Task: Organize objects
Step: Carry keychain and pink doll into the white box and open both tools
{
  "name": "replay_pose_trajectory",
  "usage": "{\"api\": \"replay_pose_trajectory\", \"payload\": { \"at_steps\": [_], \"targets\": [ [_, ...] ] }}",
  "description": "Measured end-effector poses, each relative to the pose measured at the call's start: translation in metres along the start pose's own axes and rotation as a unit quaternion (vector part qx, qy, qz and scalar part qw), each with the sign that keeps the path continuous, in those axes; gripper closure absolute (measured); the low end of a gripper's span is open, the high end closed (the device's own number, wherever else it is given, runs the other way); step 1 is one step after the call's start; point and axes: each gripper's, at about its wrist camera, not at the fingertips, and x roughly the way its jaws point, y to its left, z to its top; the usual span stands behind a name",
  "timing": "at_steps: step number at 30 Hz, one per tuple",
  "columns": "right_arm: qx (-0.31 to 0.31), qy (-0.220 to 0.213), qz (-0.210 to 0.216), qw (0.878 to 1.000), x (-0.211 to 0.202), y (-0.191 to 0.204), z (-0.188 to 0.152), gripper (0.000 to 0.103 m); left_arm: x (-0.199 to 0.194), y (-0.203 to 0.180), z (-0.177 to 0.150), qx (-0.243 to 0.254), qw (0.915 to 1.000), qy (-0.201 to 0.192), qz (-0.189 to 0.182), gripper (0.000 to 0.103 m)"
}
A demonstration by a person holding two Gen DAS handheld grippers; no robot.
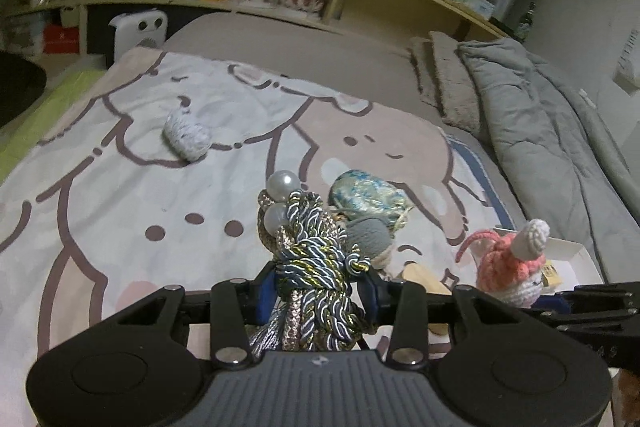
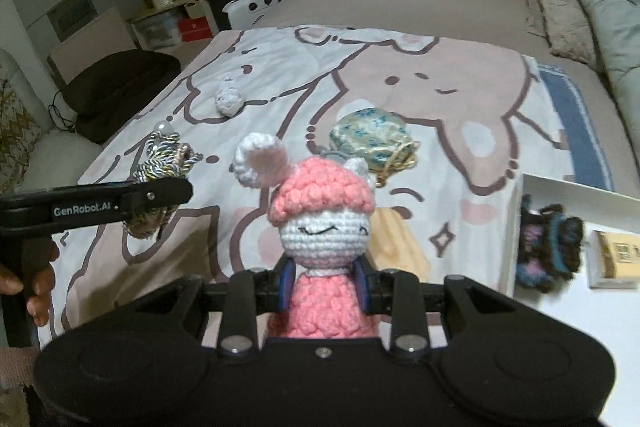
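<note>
My left gripper (image 1: 320,291) is shut on a knotted rope ornament (image 1: 308,251) of blue, gold and silver cord with two pearl beads, held above the bed. In the right wrist view the same left gripper (image 2: 160,195) shows at the left with the rope ornament (image 2: 164,159) in it. My right gripper (image 2: 324,287) is shut on a pink crocheted doll (image 2: 320,219) with a white smiling face and one white ear, held upright. That doll (image 1: 516,267) also appears at the right of the left wrist view.
On the cartoon-print blanket (image 2: 400,75) lie a blue-gold brocade pouch (image 2: 368,139), a small white knitted piece (image 2: 229,99) and a wooden block (image 2: 396,243). A white box (image 2: 560,307) at right holds a dark yarn item (image 2: 548,247) and a tan card. Shelves line the far wall; a grey quilt (image 1: 540,115) lies at right.
</note>
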Motion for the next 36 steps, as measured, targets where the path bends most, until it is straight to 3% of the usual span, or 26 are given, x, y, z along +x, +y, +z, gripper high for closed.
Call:
{"api": "replay_pose_trajectory", "payload": {
  "at_steps": [11, 18, 25, 36],
  "targets": [
    [0.02, -0.008, -0.002, 1.0, -0.058, -0.044, -0.007, 0.071, -0.019, -0.046, 0.004, 0.043, 0.9982, -0.015, -0.04, 0.06],
    [0.032, -0.017, -0.035, 0.999, -0.095, -0.094, -0.011, 0.071, -0.02, -0.095, 0.01, 0.071, 0.9942, -0.027, -0.077, 0.06],
    [0.052, -0.02, -0.073, 0.996, -0.119, -0.153, -0.016, 0.071, 0.0, -0.159, 0.009, 0.1, 0.9892, -0.021, -0.105, 0.06],
    [0.081, -0.008, -0.137, 0.987, -0.128, -0.246, -0.025, 0.071, 0.048, -0.264, -0.001, 0.116, 0.9763, -0.012, -0.183, 0.06]
  ]
}}
